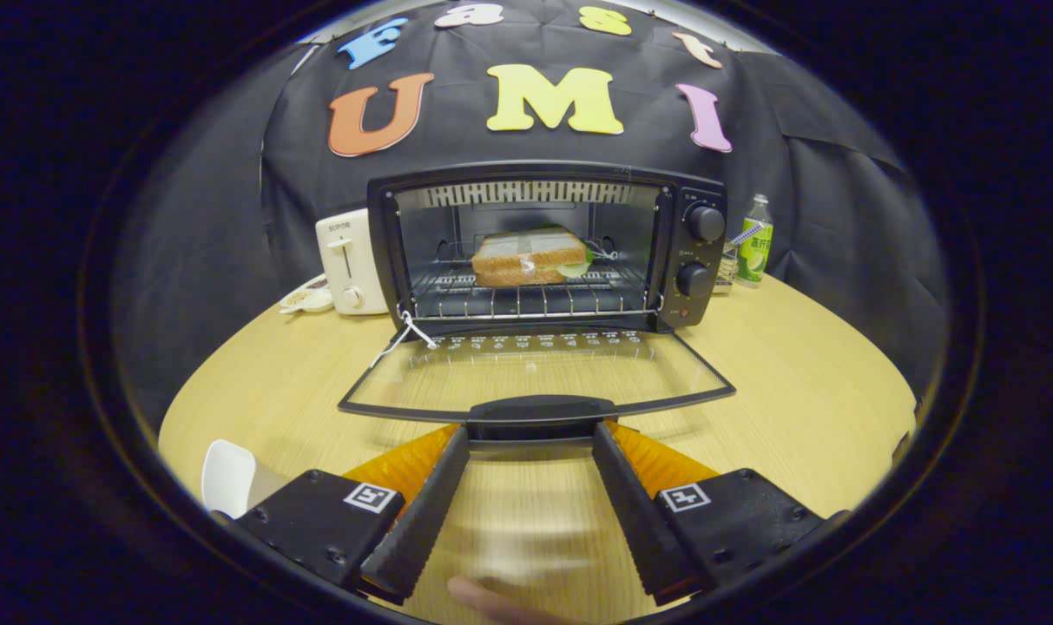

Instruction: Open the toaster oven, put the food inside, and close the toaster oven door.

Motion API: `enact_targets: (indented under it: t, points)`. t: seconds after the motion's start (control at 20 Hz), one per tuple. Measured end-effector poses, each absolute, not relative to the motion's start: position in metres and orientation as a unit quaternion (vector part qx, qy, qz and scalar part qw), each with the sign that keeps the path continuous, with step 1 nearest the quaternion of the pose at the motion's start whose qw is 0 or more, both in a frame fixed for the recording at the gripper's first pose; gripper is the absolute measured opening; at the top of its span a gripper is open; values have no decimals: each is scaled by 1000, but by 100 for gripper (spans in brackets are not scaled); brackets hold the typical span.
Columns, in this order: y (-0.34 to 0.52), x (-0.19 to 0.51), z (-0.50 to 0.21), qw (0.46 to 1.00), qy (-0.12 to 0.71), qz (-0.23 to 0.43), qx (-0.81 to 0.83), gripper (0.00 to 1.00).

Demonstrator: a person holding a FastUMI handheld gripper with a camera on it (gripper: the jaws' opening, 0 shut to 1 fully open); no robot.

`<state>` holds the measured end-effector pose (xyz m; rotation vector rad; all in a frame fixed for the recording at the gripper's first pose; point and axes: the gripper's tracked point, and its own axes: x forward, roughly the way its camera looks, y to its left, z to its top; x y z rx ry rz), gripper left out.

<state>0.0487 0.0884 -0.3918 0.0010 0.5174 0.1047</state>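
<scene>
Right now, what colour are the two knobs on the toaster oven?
Black, like the toaster oven itself; the knobs show best in the gripper view.

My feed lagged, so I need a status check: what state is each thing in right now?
Oven: open, sandwich inside.
Door: folded down flat, not yet closed.
Sandwich: on the rack, inside the oven.
Tool: open, fingertips at the door handle, one each side.
Toaster: left of the oven, lever up.
Bottle: upright, right of the oven.
</scene>
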Motion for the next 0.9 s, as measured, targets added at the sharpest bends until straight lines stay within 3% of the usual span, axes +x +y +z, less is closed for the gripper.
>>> enact_targets:
  t: [0.9]
  points:
    - [91,50,-323,994,92,59,15,95]
